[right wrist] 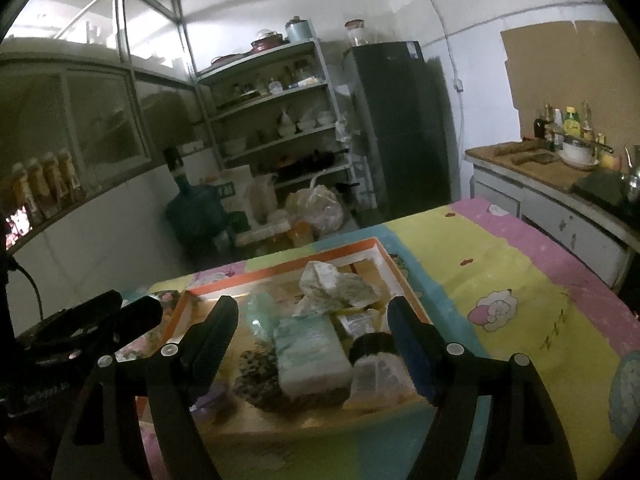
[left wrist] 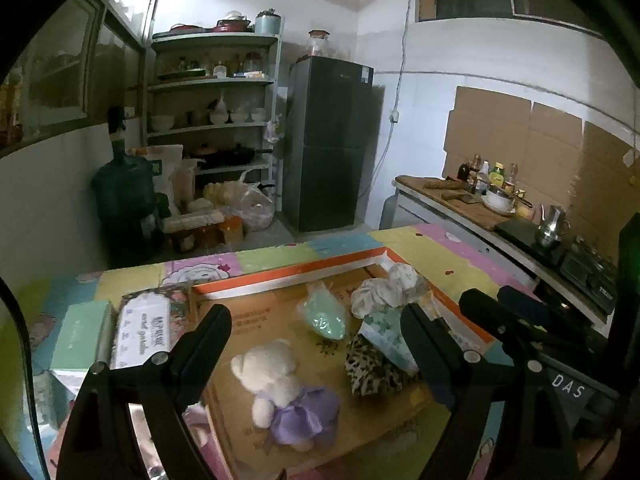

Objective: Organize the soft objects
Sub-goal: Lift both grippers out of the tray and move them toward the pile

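Observation:
An orange-rimmed cardboard tray (left wrist: 288,274) lies on the colourful tablecloth. In it are a white teddy bear in a purple dress (left wrist: 280,388), a green packet (left wrist: 326,314), a leopard-print cloth (left wrist: 372,368), a pale green tissue pack (left wrist: 386,334) and a crumpled white cloth (left wrist: 390,288). My left gripper (left wrist: 316,344) is open above the bear. My right gripper (right wrist: 312,334) is open above the tissue pack (right wrist: 310,352), with the tray rim (right wrist: 280,266) beyond. A black-capped jar (right wrist: 374,364) lies by the right finger. The white cloth (right wrist: 334,288) lies farther back.
A mint box (left wrist: 82,334) and a floral labelled box (left wrist: 146,330) lie left of the tray. A counter with a stove (left wrist: 588,274) and bottles runs along the right. Shelves (left wrist: 212,120), a fridge (left wrist: 332,140) and a water jug (left wrist: 124,188) stand behind the table.

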Available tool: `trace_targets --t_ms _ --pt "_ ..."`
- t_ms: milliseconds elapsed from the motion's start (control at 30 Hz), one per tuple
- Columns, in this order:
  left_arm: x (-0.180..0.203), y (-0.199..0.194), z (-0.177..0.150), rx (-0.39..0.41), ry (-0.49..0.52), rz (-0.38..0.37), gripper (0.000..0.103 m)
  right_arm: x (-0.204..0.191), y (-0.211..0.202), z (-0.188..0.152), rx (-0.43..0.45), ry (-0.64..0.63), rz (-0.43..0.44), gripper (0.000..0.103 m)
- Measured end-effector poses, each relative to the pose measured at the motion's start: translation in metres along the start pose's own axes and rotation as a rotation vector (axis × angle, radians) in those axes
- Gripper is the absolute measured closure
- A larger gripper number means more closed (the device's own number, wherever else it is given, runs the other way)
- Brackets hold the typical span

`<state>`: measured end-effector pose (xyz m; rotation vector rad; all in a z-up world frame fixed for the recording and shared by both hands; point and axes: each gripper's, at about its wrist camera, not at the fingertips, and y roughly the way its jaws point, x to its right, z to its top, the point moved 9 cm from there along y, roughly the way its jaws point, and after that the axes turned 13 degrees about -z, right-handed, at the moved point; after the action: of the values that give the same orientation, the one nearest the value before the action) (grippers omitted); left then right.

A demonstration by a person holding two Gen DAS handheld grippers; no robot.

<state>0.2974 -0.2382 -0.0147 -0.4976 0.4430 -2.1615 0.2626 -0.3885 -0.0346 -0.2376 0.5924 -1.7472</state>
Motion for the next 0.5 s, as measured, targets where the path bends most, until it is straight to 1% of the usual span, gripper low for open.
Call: trace_targets --t_ms 300,500 --pt "-0.019 -0.041 -0.006 0.043 -0.013 0.034 0.017 -0.032 -0.032 -0.005 0.048 -0.046 -0.009 0.025" --pt "-0.036 -0.065 -0.013 0.061 -0.024 0.056 0.017 -0.057 -0.046 -0.014 0.054 -0.061 0.000 0.025"
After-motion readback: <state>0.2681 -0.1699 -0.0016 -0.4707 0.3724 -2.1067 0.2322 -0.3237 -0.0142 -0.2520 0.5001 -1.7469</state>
